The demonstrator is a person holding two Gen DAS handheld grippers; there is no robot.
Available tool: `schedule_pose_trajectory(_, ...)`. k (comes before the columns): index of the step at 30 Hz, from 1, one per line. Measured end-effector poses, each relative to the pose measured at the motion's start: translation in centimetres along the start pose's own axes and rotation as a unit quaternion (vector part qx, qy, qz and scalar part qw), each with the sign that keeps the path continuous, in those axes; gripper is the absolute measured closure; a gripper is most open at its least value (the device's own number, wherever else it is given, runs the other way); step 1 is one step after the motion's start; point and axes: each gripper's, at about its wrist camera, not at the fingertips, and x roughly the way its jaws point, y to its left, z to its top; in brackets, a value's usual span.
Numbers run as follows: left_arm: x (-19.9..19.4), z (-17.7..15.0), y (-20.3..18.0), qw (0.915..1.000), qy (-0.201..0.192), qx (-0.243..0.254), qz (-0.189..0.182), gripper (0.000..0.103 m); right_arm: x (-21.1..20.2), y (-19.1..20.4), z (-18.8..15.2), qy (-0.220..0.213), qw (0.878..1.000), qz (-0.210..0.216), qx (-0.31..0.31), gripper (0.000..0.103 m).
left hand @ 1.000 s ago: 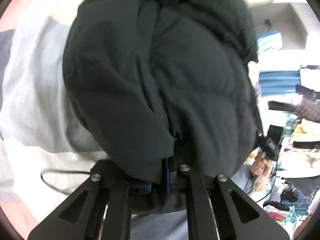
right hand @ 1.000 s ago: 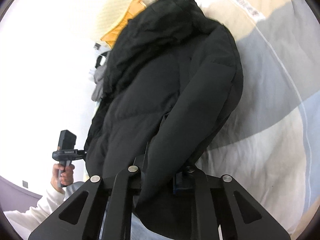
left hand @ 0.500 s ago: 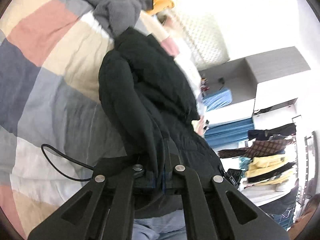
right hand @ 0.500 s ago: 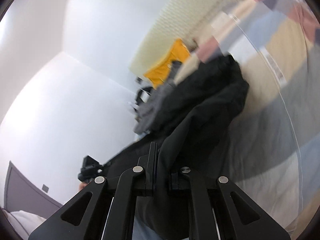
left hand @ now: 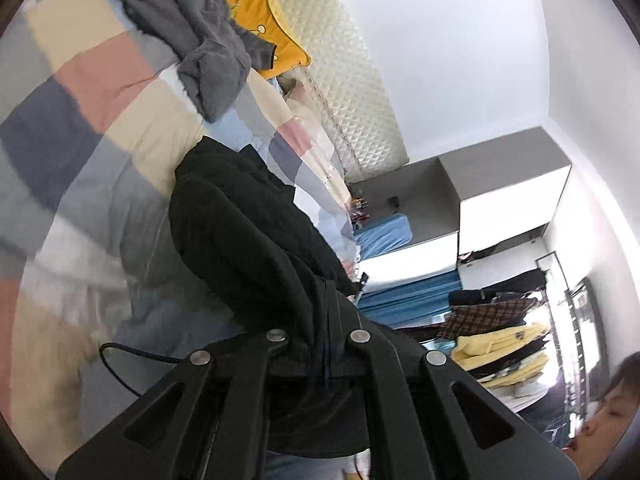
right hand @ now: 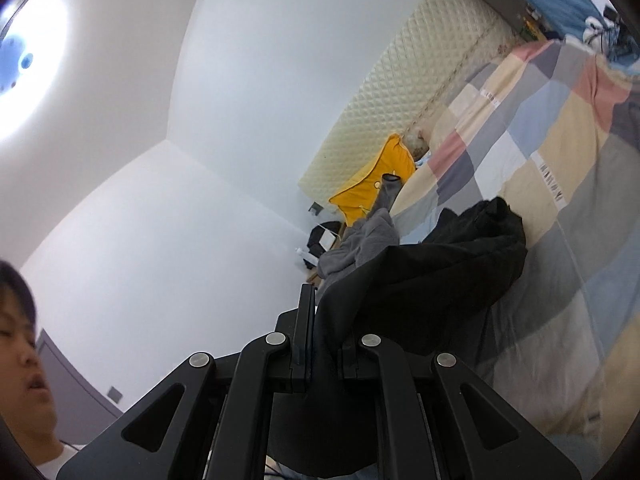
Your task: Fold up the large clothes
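Left wrist: left gripper [left hand: 320, 340] clamped on black jacket [left hand: 248, 240] above bed [left hand: 80, 128]; right gripper [right hand: 324, 344] clamped likewise.

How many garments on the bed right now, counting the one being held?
2. The black jacket is clamped in both grippers, its far end on the quilt. A grey fleece lies near the yellow pillow. More may be hidden underneath.

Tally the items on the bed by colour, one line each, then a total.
Black: 1, the black jacket, clamped in both grippers, left and right
Grey: 1, the grey fleece garment
Yellow: 1, the yellow pillow
Total: 3
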Motion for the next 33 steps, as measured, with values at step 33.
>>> schedule_pose_trajectory(33, 13.0, 12.0, 0.3, 0.9870, 0.050, 0.011, 0.152, 0.099, 16.5, -15.6, 11.3, 0.017, 0.965, -0.193, 0.178, 0.097)
